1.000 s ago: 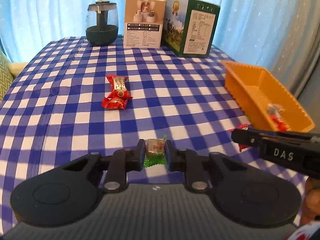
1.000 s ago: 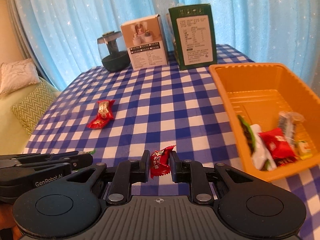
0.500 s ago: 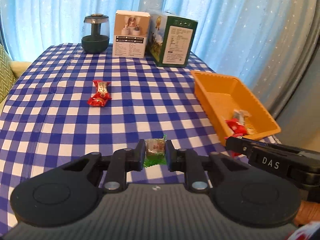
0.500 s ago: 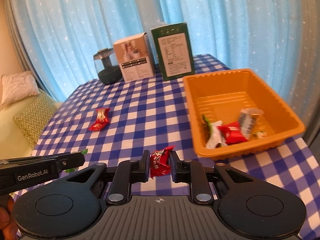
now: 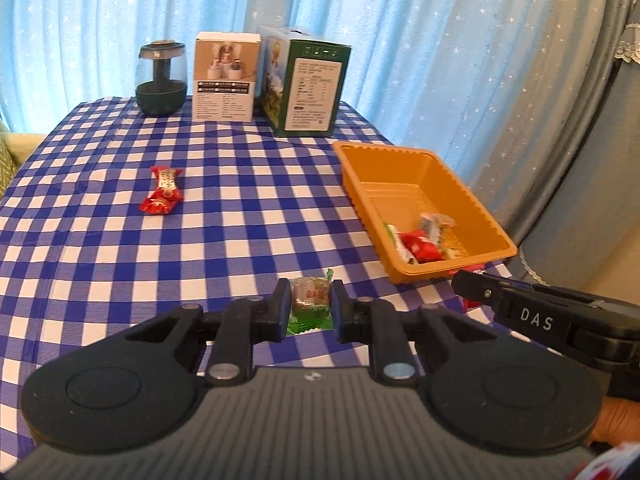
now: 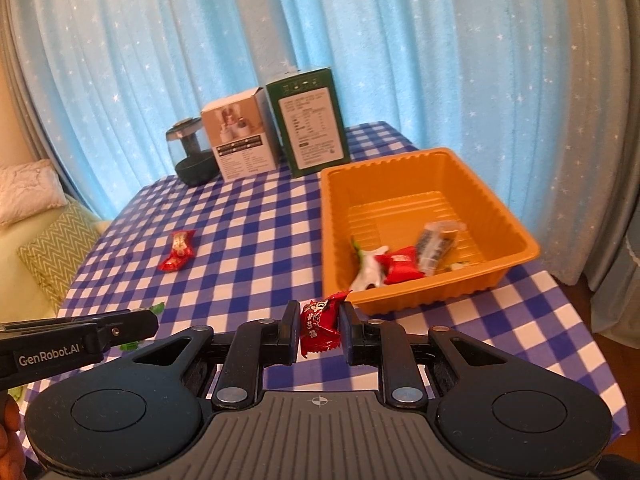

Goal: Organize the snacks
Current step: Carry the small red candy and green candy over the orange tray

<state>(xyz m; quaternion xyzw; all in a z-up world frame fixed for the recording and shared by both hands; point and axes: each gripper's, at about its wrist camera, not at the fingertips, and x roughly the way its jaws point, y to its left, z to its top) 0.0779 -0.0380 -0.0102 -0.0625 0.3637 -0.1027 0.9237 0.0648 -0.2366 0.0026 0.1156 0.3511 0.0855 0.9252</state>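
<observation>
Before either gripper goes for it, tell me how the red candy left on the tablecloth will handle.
The red candy looks small and probably light, so a nudge may slide it. Its twisted wrapper ends appear crinkly and floppy; grip the middle. Lying flat on the tablecloth, it seems unlikely to roll.

A home living room is suggested; a checked tablecloth [image 5: 240, 208] is spread on the table; blue star-printed curtains [image 6: 360, 40] fill the upper frame; a sofa [image 6: 24, 264] with cushions [image 6: 52, 252] is seen at the left edge.
</observation>
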